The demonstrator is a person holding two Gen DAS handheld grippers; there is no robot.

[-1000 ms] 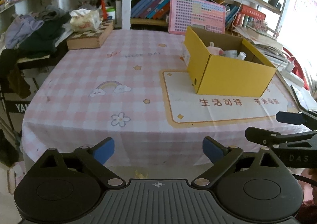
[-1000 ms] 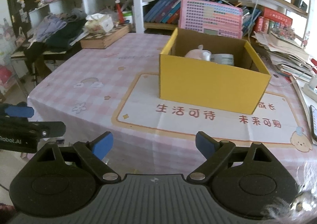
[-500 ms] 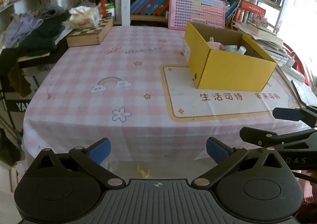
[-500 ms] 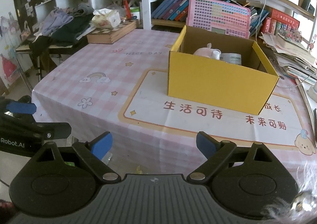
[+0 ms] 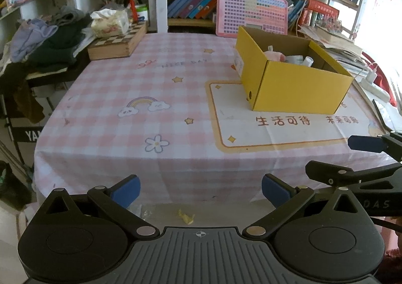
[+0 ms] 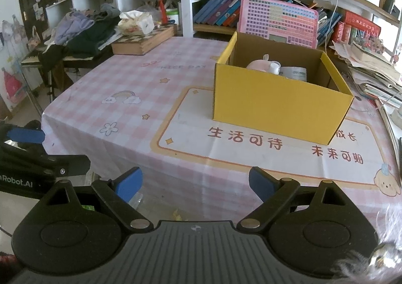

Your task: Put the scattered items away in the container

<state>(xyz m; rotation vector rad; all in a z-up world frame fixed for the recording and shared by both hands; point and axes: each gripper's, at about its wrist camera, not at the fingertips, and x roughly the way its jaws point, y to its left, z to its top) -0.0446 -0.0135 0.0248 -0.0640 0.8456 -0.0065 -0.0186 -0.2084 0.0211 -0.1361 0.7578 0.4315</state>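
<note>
Yellow cardboard box, ahead of both empty, wide-apart grippers (left, right), holding a pink toy and white tube.

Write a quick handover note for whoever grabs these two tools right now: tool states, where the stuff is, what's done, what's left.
Left tool: open, empty, held off the table's near edge.
Right tool: open, empty, also off the near edge.
Yellow box: on the printed mat, right half of the pink checked tablecloth.
Done: a pink item and white containers lie inside the box.
Left: no loose items show on the cloth; tidying looks finished. Check the far side behind the box, hidden from both views.
</note>
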